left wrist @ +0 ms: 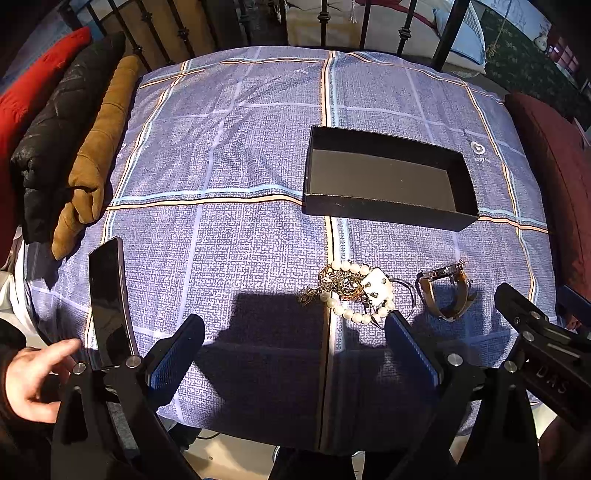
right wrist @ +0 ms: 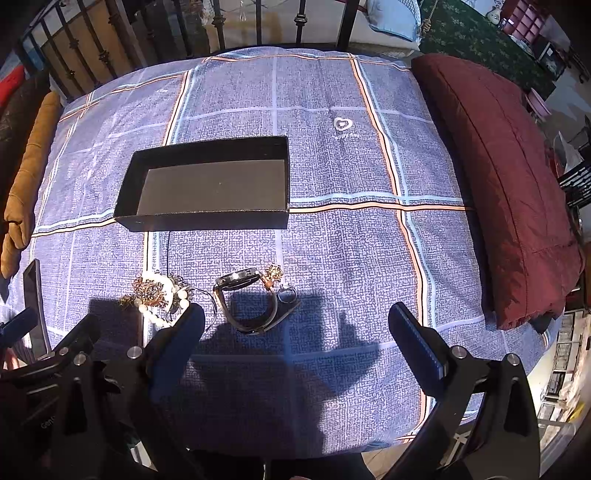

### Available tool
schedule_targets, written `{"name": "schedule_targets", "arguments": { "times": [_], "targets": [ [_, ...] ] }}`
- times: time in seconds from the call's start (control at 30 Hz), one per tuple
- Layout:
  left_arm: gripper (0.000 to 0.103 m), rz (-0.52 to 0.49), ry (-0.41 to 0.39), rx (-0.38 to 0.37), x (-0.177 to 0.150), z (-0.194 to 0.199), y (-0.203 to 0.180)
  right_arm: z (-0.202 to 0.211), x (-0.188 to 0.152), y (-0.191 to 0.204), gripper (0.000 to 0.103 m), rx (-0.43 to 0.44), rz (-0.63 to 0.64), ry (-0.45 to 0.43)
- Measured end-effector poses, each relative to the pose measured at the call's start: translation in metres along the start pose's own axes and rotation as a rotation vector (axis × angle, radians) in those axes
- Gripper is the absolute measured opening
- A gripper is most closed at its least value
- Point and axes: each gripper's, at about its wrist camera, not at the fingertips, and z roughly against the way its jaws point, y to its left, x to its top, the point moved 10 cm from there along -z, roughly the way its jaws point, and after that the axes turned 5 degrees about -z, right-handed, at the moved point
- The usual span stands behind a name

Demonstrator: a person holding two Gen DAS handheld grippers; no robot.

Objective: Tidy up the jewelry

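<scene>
Covering the table, a blue plaid cloth point(right wrist: 332, 166) lies ahead of both spread-fingered grippers, left gripper point(left wrist: 295, 328) and right gripper point(right wrist: 295, 325), before iron railings point(right wrist: 184, 33); the black box point(right wrist: 207, 184), probably empty, runs crosswise.

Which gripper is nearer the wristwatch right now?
Right. The wristwatch lies just ahead of the right gripper, toward its left finger. The left gripper sits farther left.
</scene>
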Motion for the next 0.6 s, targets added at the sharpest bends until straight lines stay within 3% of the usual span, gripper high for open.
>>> {"name": "schedule_targets", "arguments": {
  "times": [0.6],
  "targets": [
    [0.096,0.001,0.009,-0.007,-0.0024,-0.0028,-0.0007,-0.0022,-0.0012,0.001,0.098,0.007,-0.008,0.009]
  ]
}}
